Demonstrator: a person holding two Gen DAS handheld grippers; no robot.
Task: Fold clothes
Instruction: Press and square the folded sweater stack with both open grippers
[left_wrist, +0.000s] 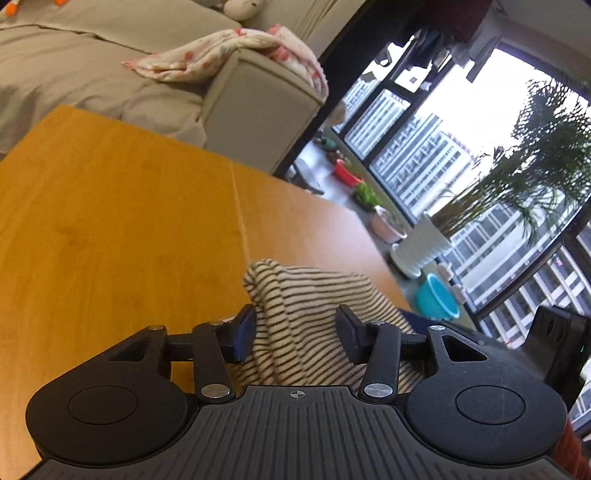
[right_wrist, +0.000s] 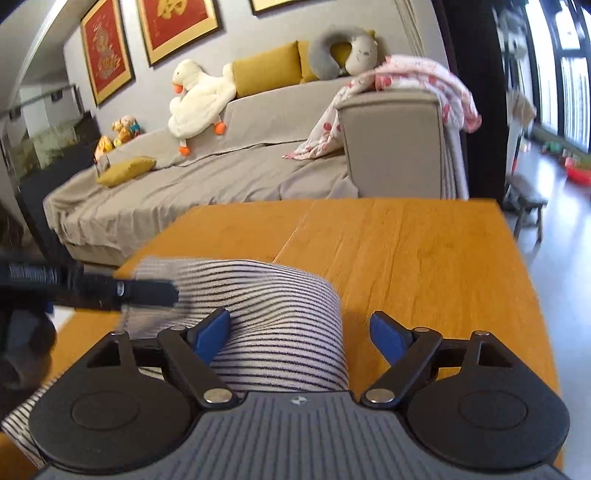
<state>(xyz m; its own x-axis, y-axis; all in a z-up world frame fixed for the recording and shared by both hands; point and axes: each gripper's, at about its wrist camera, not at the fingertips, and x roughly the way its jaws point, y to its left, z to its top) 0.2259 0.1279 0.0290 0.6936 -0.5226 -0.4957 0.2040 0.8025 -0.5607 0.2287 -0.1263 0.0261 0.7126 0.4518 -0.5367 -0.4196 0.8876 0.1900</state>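
Both grippers work a striped garment (right_wrist: 266, 325) on the wooden table (right_wrist: 424, 258): left gripper (left_wrist: 295, 332) bunches cloth between narrowed jaws, while right gripper (right_wrist: 299, 332) gapes, the fold's edge just inside its right finger.

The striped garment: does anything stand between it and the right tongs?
Nothing visible does. The striped garment already lies between the open right tongs on the wooden table. The left tongs touch its far left part only.
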